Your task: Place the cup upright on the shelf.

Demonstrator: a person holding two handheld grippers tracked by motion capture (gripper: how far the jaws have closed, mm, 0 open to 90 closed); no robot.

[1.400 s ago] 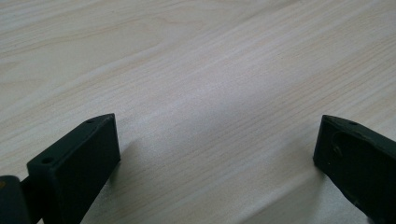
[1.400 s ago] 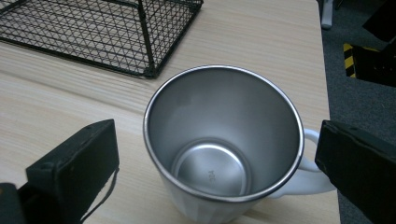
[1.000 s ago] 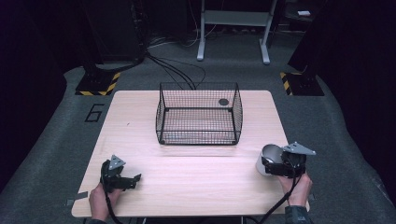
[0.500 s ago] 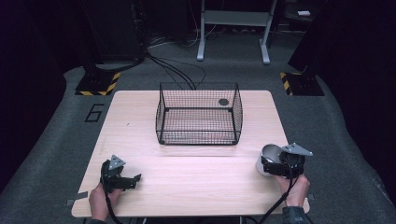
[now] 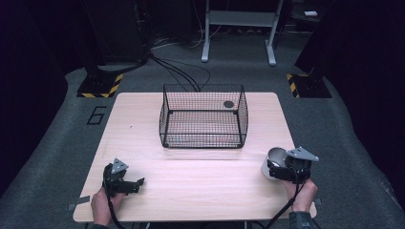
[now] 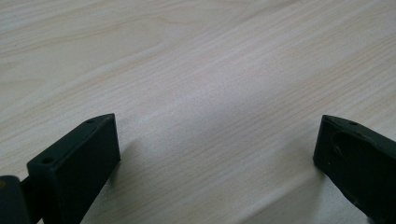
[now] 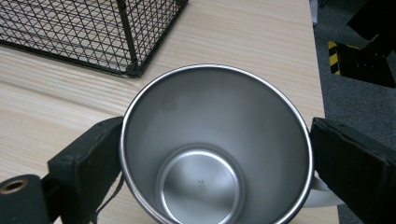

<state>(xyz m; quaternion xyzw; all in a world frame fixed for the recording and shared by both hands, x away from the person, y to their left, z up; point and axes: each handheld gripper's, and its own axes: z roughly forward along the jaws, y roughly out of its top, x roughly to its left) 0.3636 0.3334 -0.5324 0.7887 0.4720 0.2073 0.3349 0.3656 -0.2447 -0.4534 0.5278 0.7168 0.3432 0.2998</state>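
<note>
While the high view gives the whole worktop (image 5: 200, 186) from above, the right gripper view looks straight down into the steel cup (image 7: 212, 149): bare shiny inside, round flat bottom with small stamped digits too small to read, thin rolled rim, a pale handle stub poking out at the lower right. From the high view the cup (image 5: 273, 163) reads as a small light cylinder near the worktop's right edge, toward the near right corner, upright, well apart from the wire basket (image 5: 203, 116).

The right gripper (image 5: 282, 168) has one jaw on each side of the cup, both against its wall, clamped on it. The left gripper (image 5: 133, 183) sits near the near left corner; in the left gripper view its jaws stand wide apart over bare wood, nothing between them.

The basket stands at the middle of the worktop toward the far edge, black mesh, open top; a dark round spot shows at its far right corner, cannot tell what it is. The right gripper view catches one near corner of the basket (image 7: 93, 32), just beyond the cup.

Count: one cup, one basket, two grippers, two hands.
</note>
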